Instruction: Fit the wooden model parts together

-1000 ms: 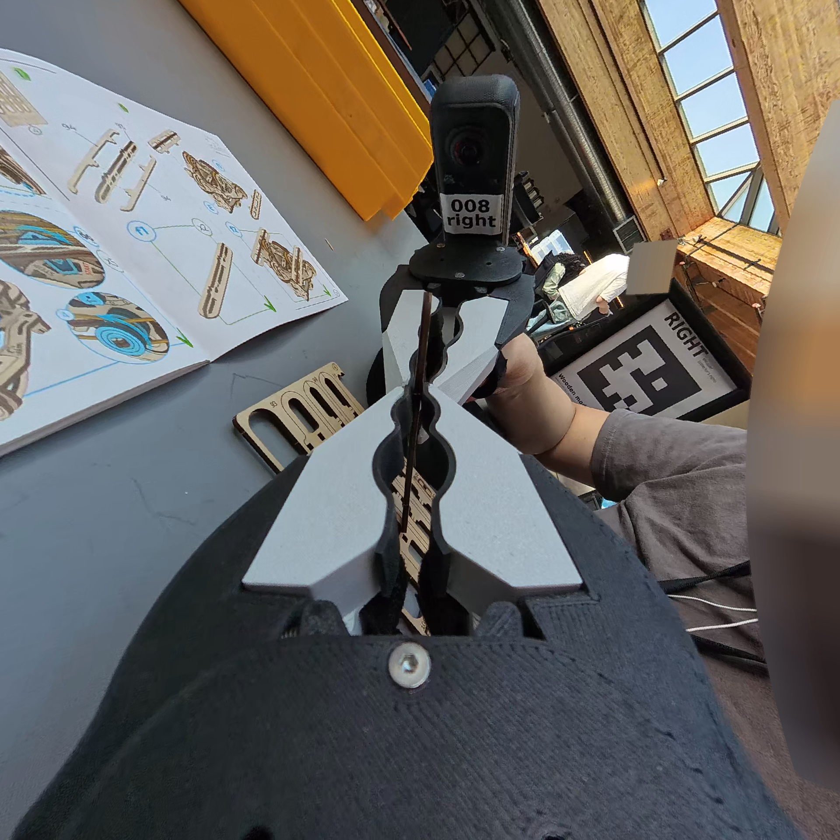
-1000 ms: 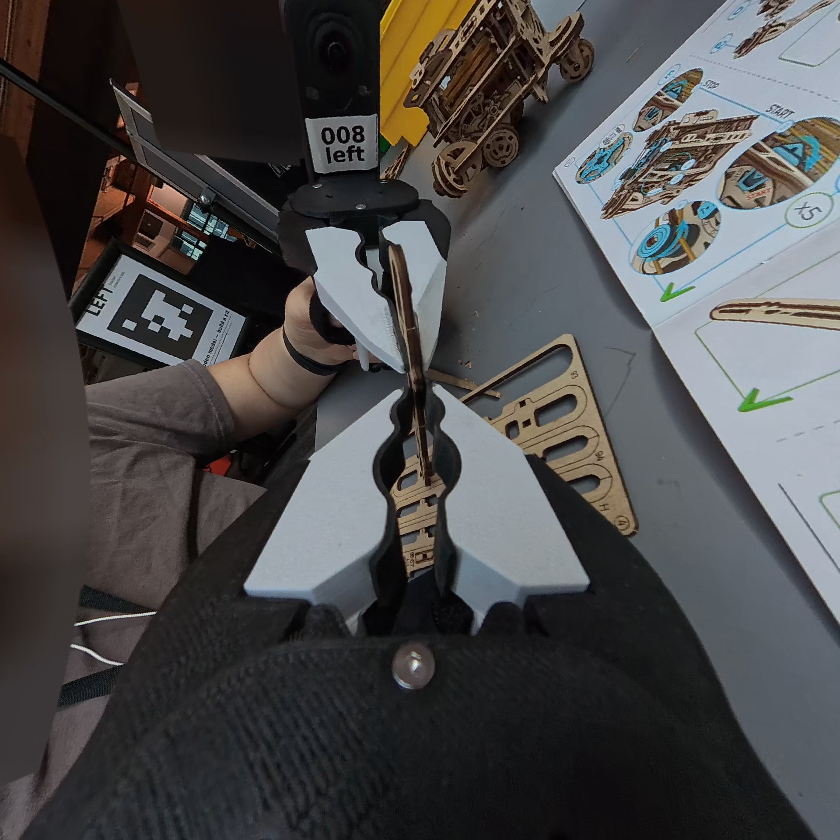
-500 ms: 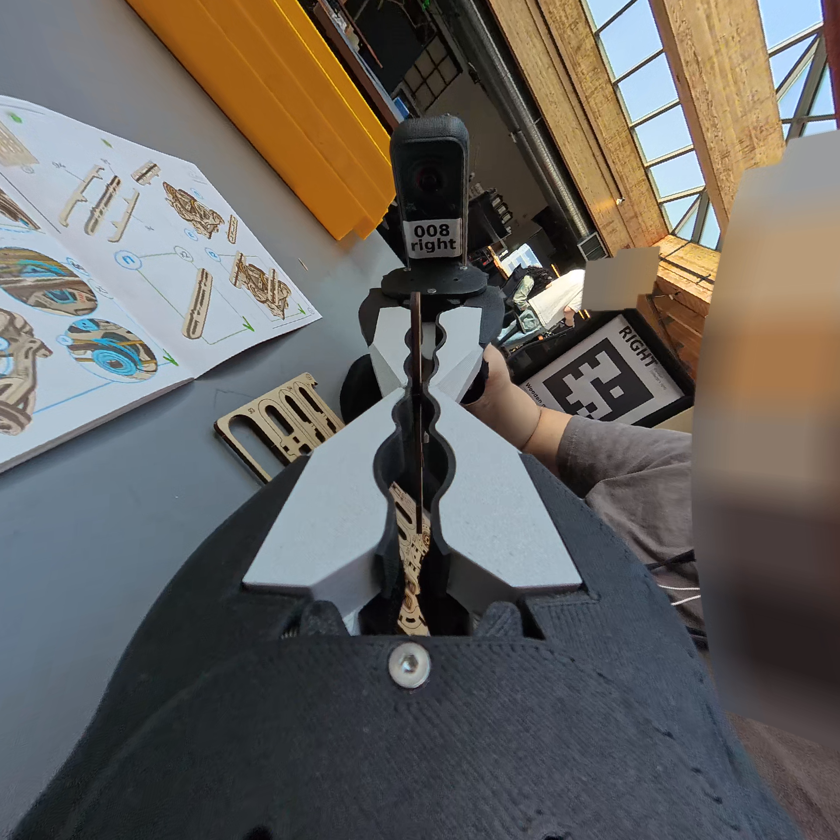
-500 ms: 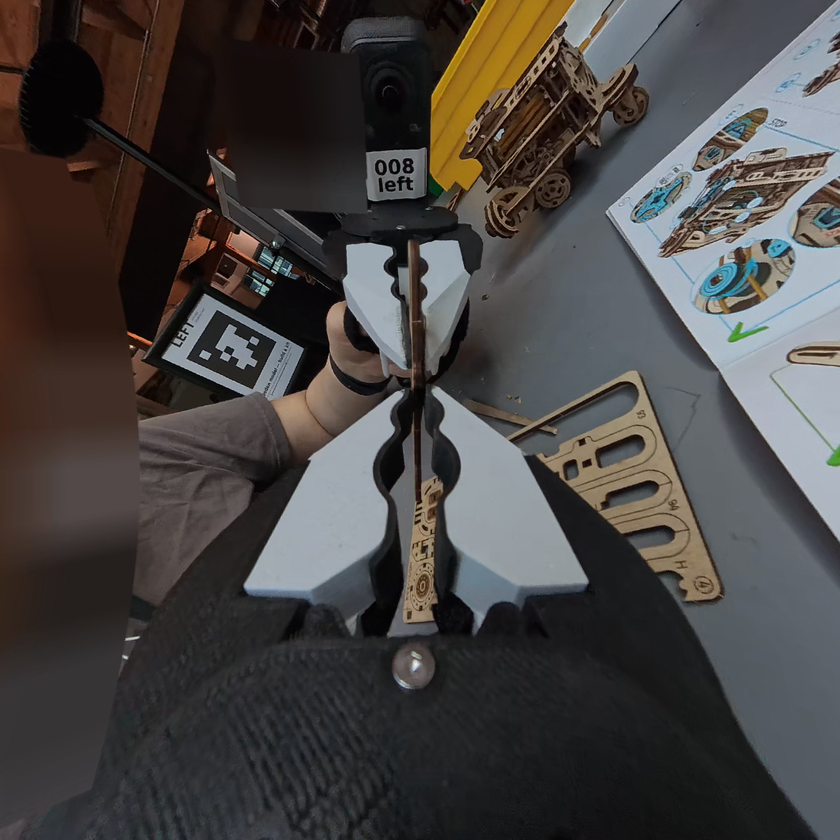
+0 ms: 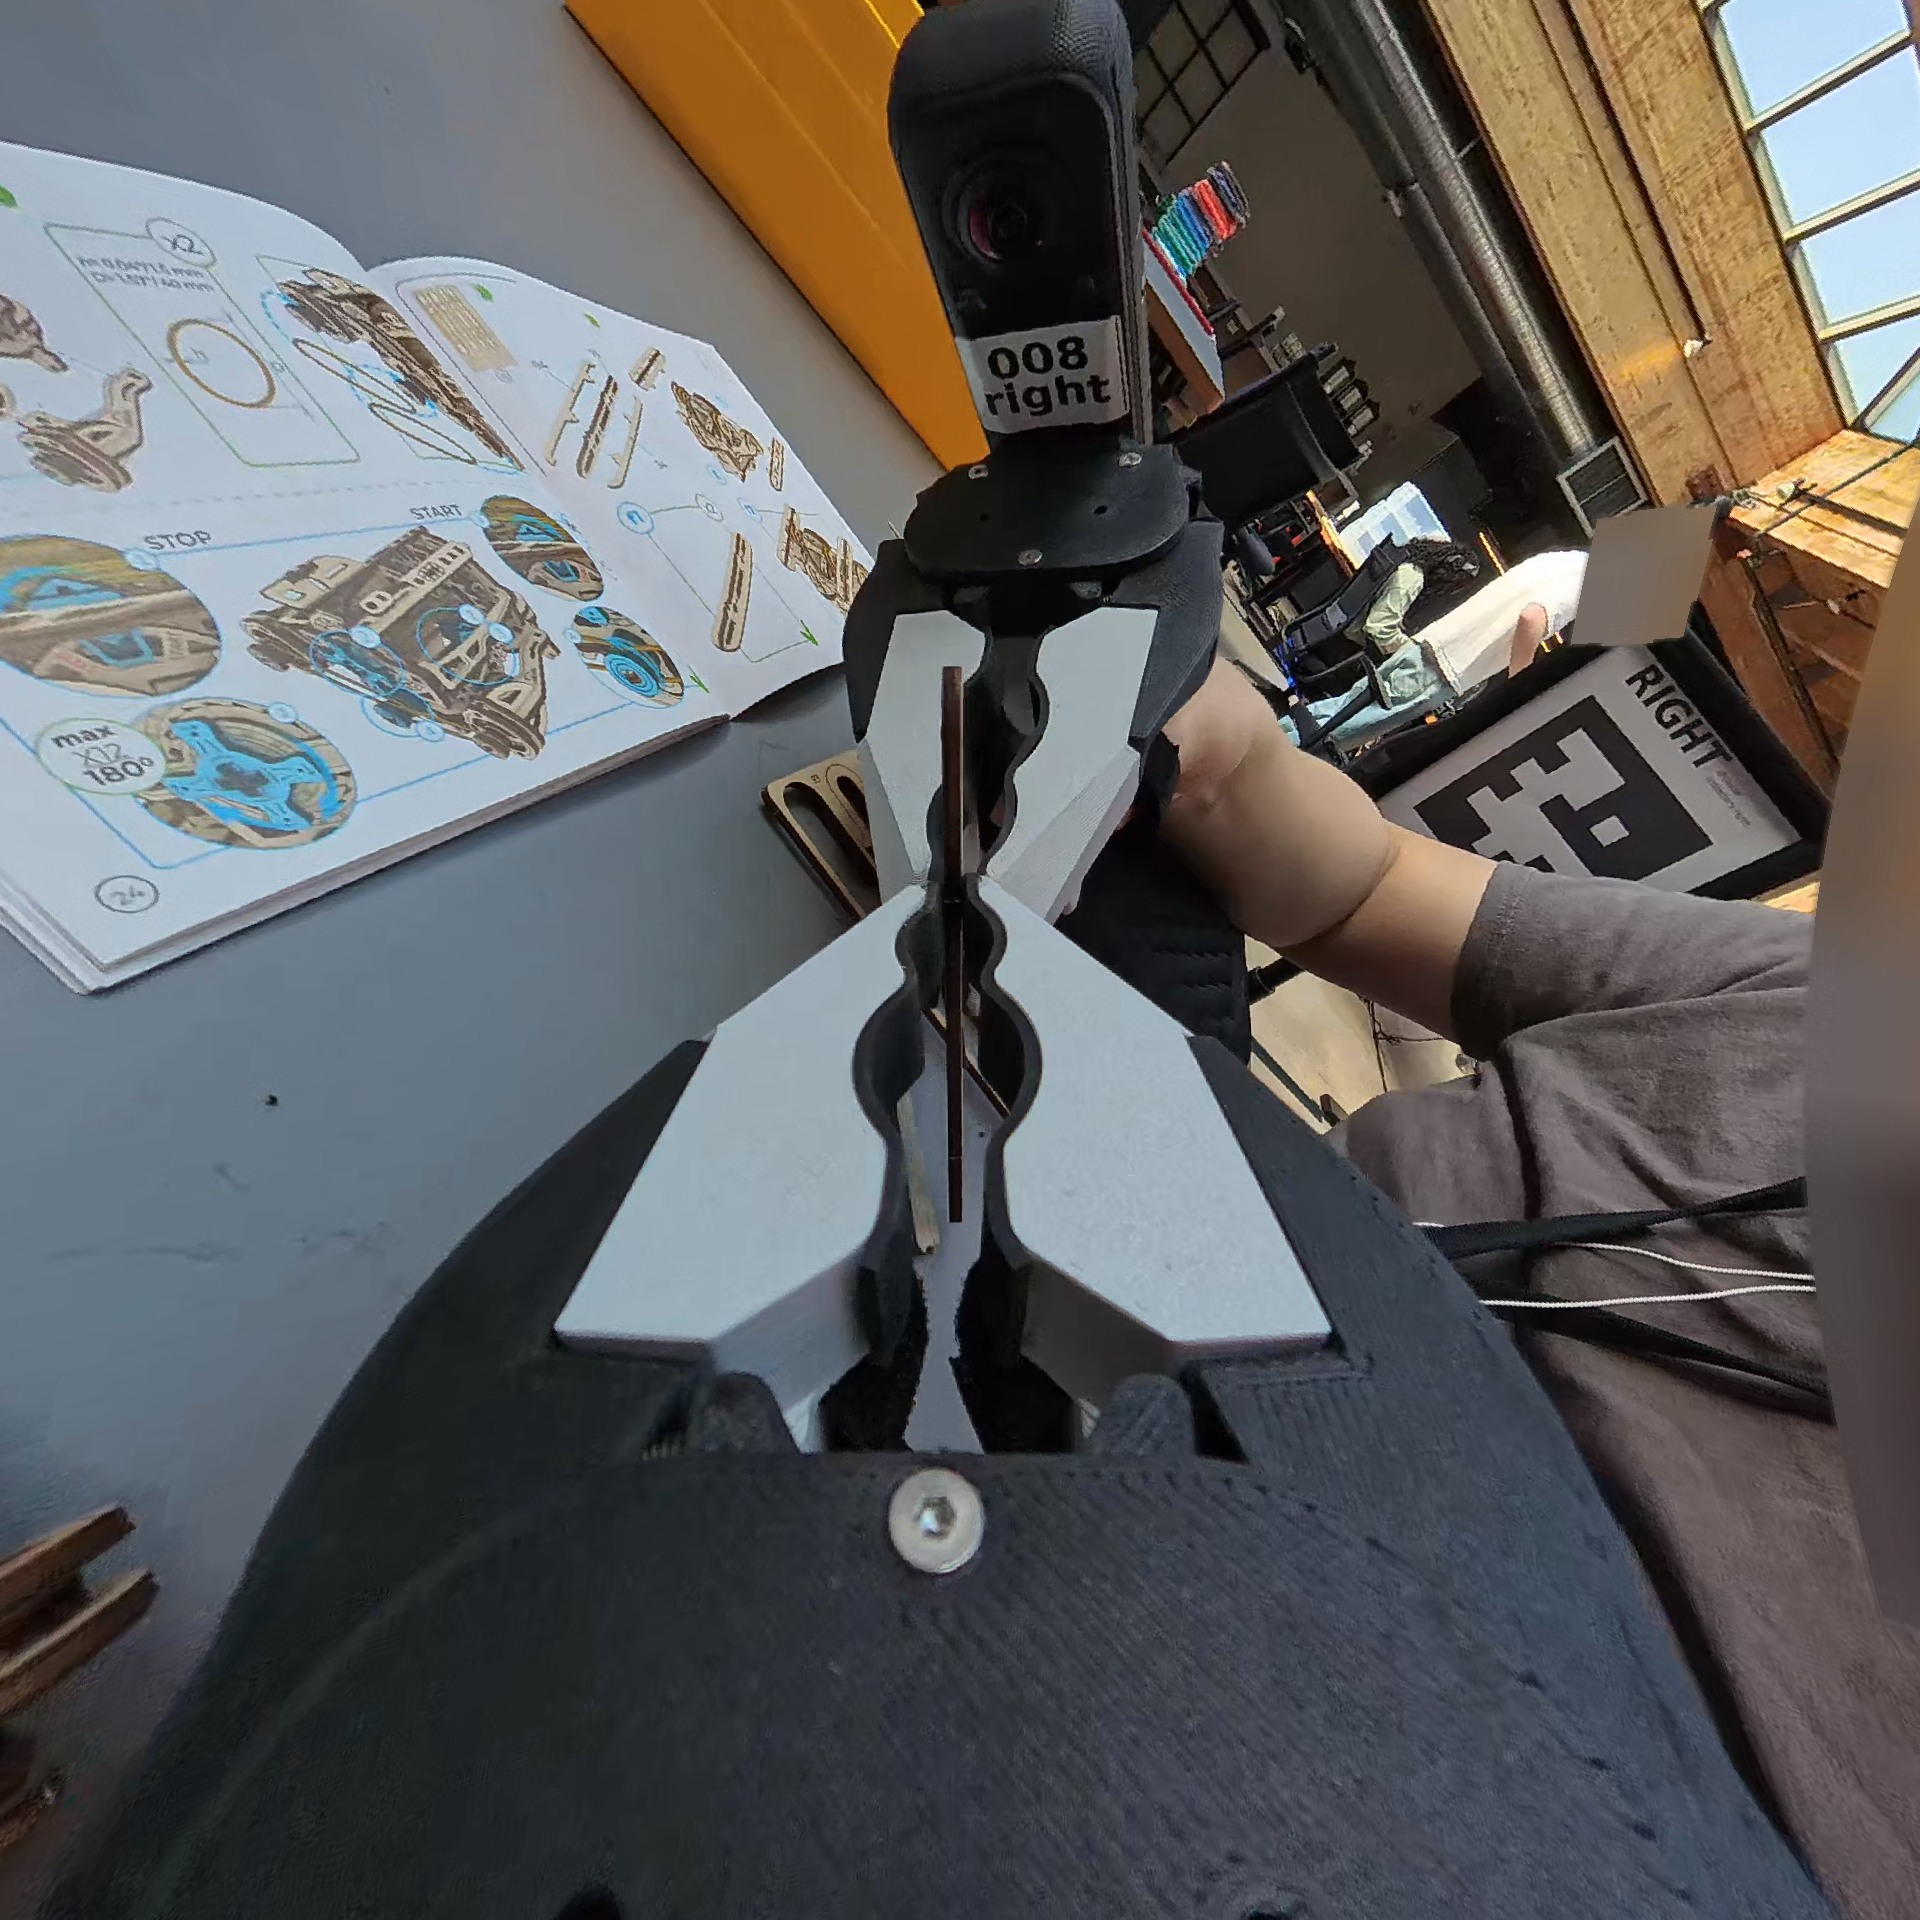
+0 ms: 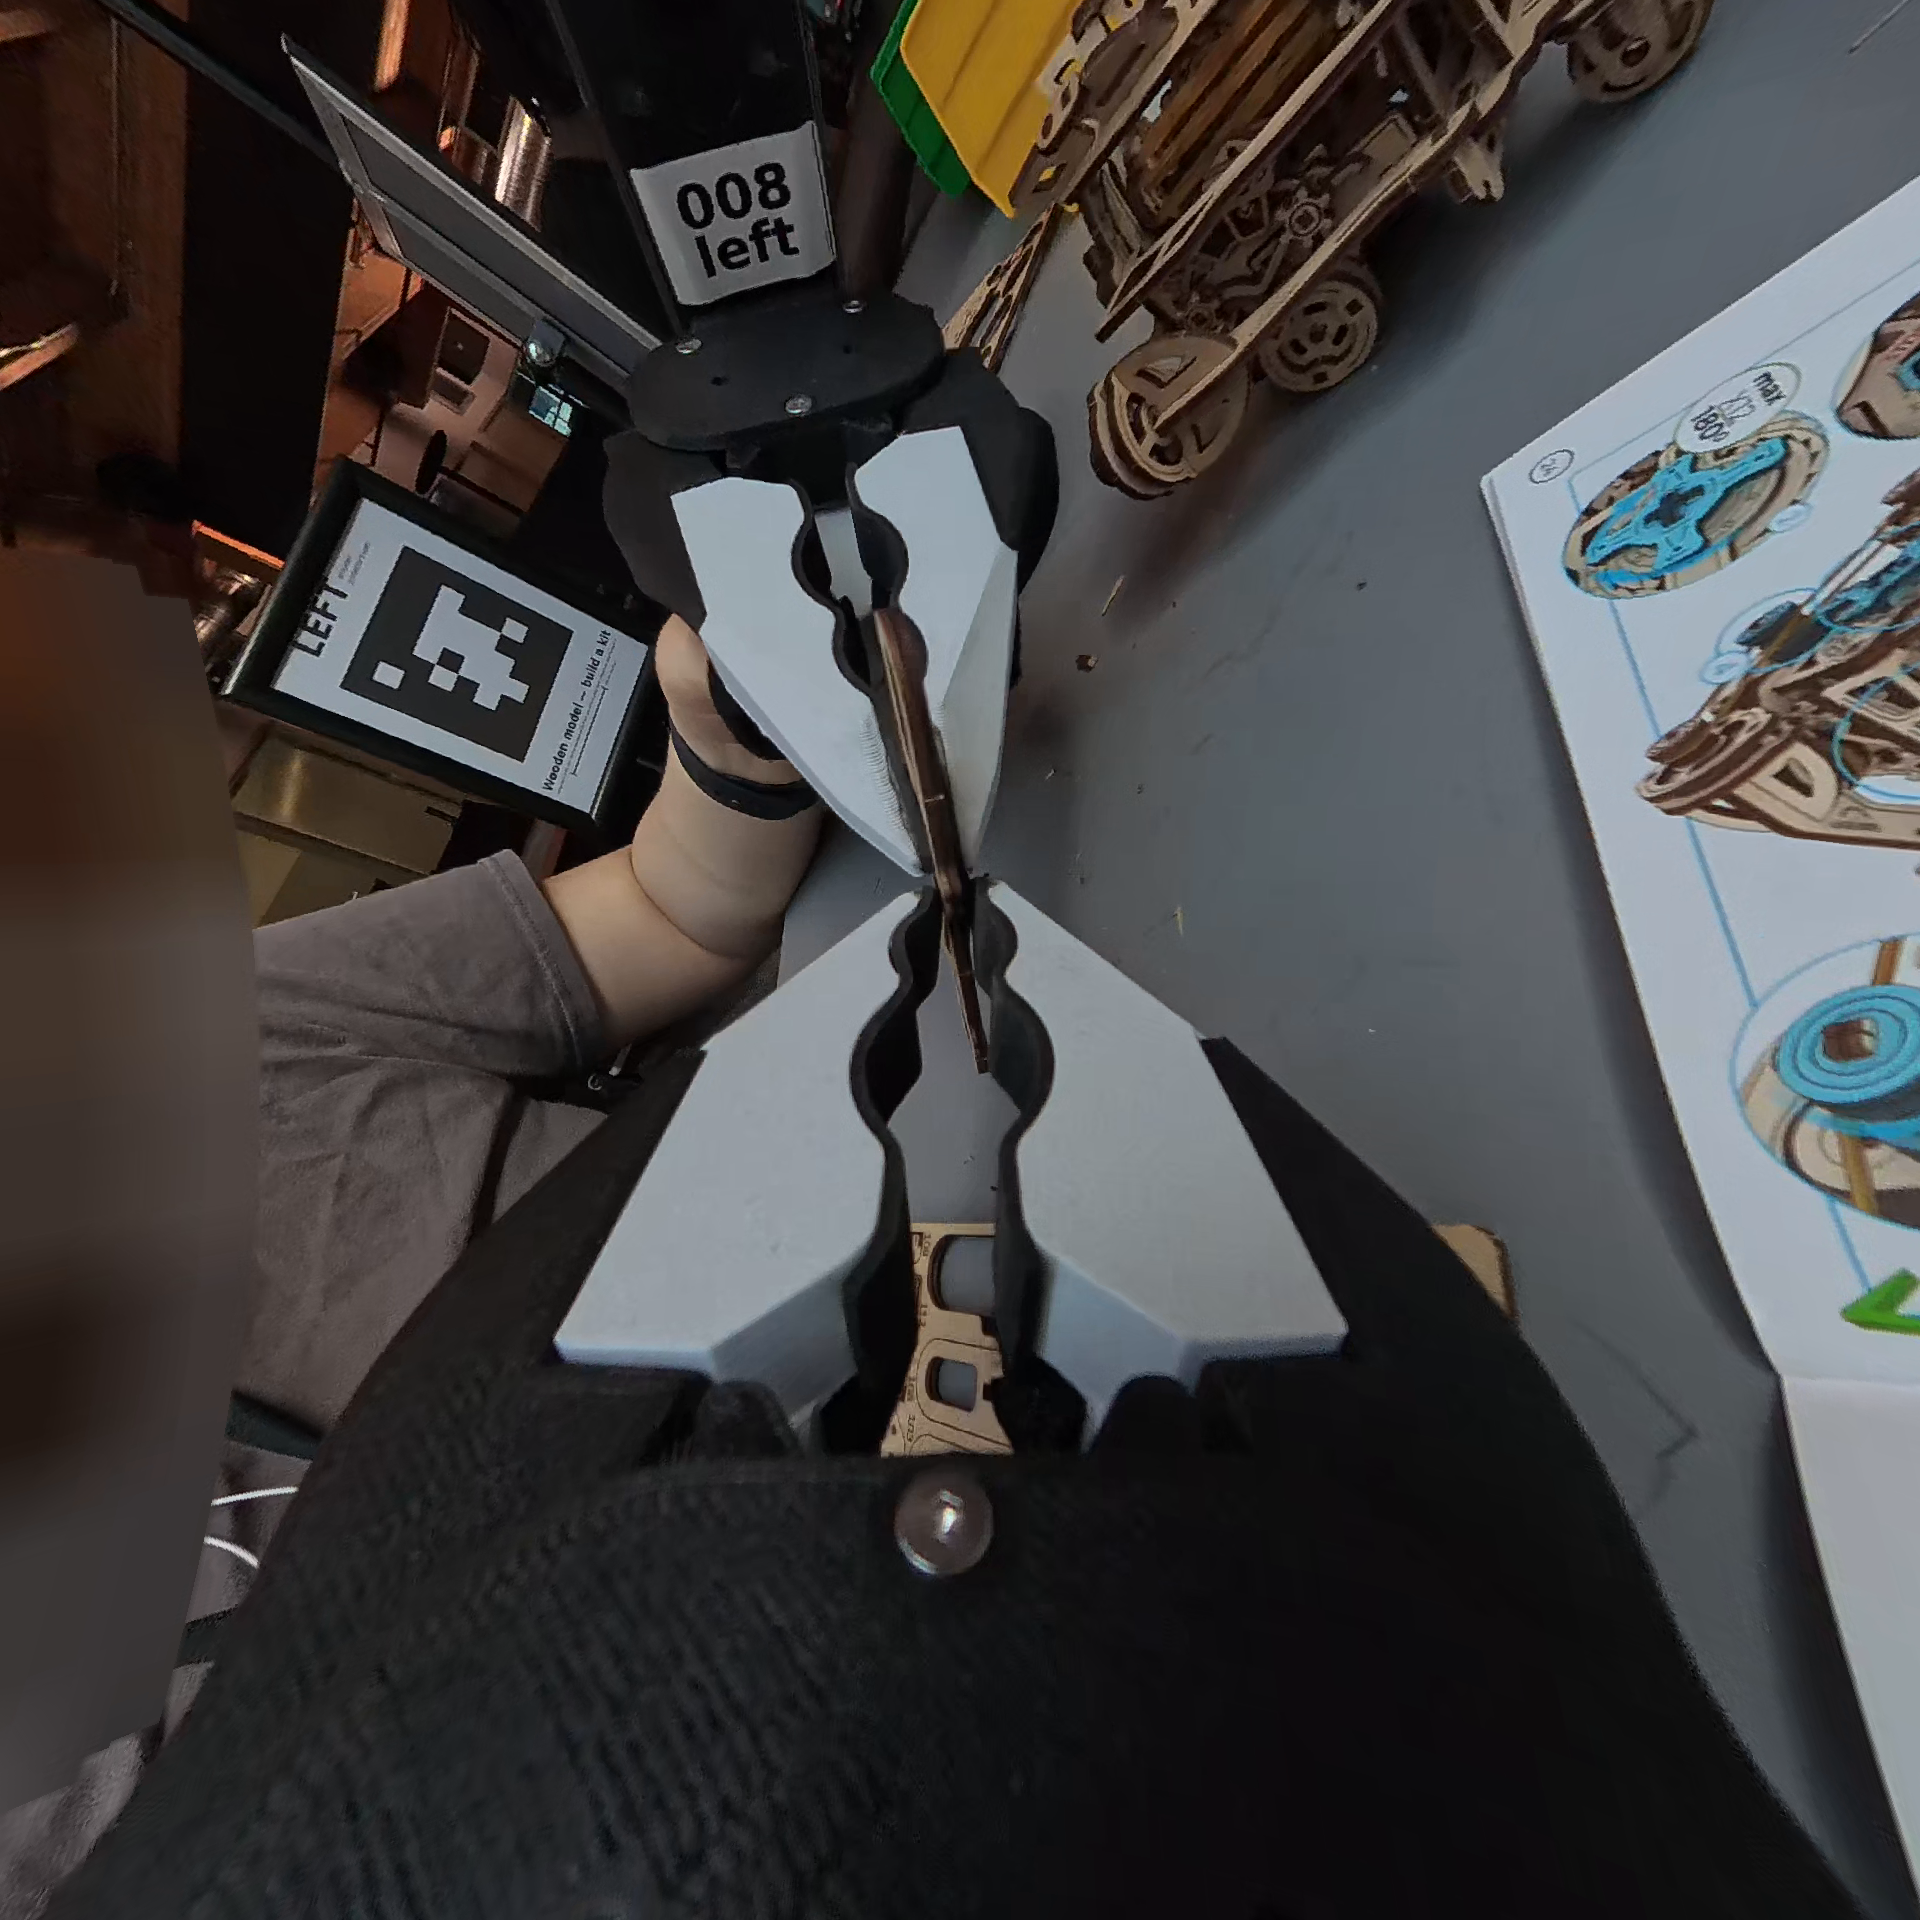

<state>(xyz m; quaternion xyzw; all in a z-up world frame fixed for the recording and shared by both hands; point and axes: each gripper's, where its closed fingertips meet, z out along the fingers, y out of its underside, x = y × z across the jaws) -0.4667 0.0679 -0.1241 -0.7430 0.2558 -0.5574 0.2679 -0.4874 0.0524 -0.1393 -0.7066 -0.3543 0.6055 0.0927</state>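
A thin wooden part, seen edge-on, hangs above the grey surface, pinched from opposite ends: the left tongs and the right tongs meet tip to tip, both clamped on it. Below lie a cut-out sheet, an open instruction booklet and a built wooden model.

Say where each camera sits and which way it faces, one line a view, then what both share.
Left wrist view: on the left gripper, facing the right gripper and the person's right forearm; open instruction booklet behind.
Right wrist view: on the right gripper, facing the left gripper and left forearm; assembled wooden model behind.
Shared: both grippers tip to tip on one thin wooden part, grey table.
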